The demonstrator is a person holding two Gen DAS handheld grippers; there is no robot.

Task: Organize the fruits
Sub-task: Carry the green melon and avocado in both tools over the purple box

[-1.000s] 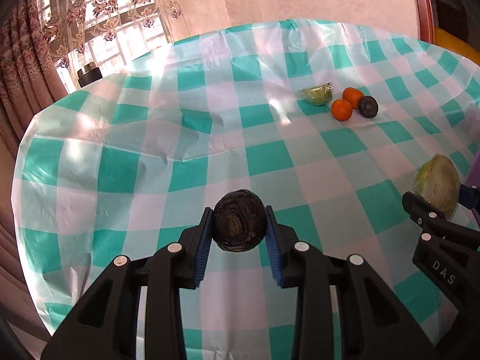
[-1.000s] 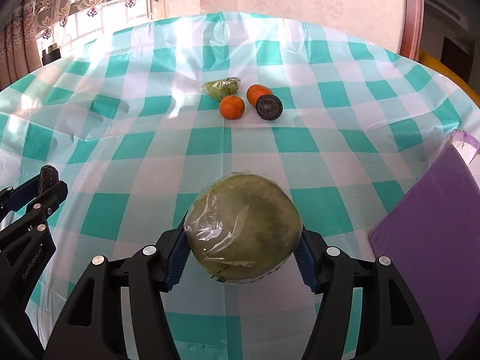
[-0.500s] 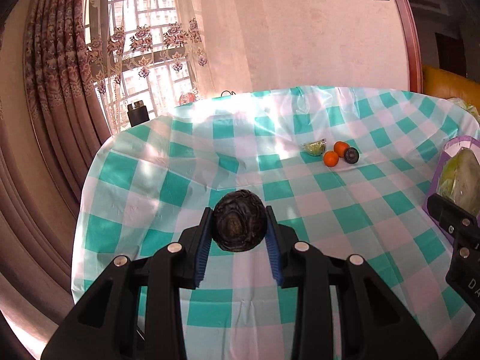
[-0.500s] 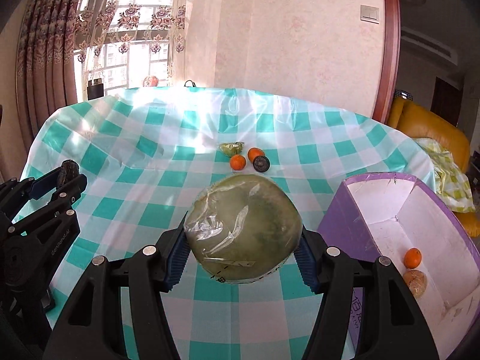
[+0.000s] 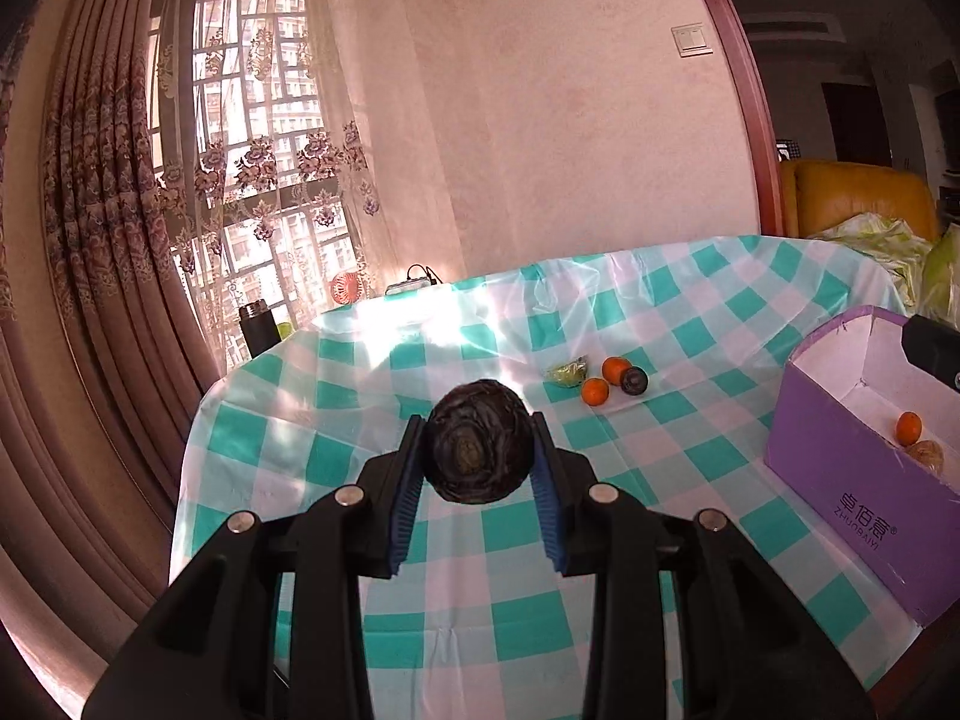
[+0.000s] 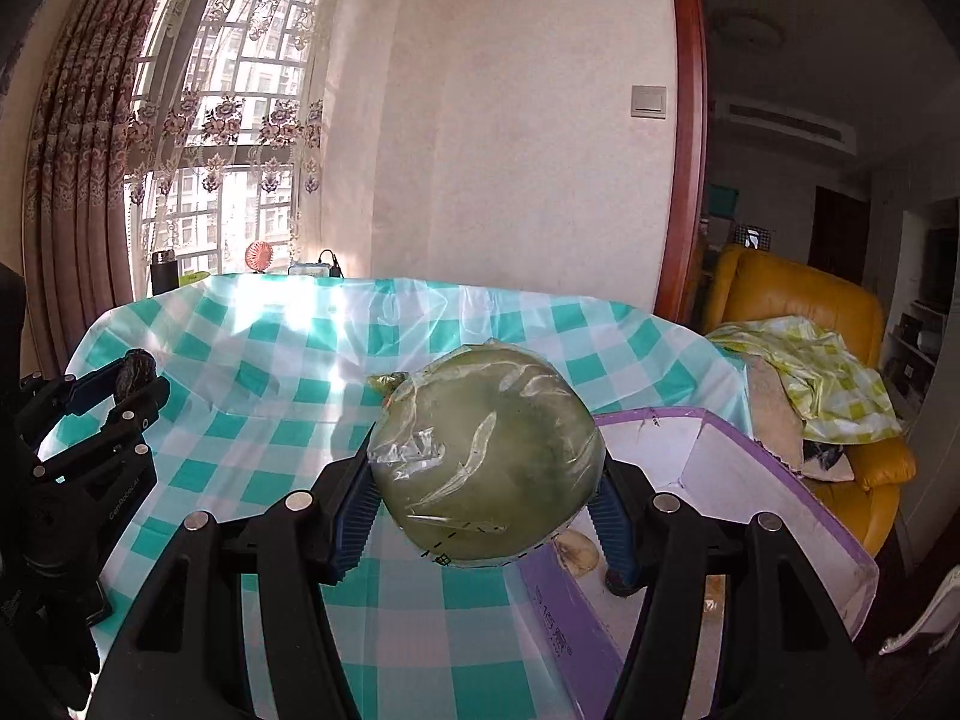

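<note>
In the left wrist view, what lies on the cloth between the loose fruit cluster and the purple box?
Nothing: between the fruit cluster and the purple box only bare checked tablecloth shows.

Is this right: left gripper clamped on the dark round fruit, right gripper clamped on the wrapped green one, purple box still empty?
Not quite. The purple box isn't empty: the left wrist view shows an orange and a tan fruit inside. The rest holds: left gripper clamps the dark round fruit, right gripper clamps the wrapped green one.
</note>
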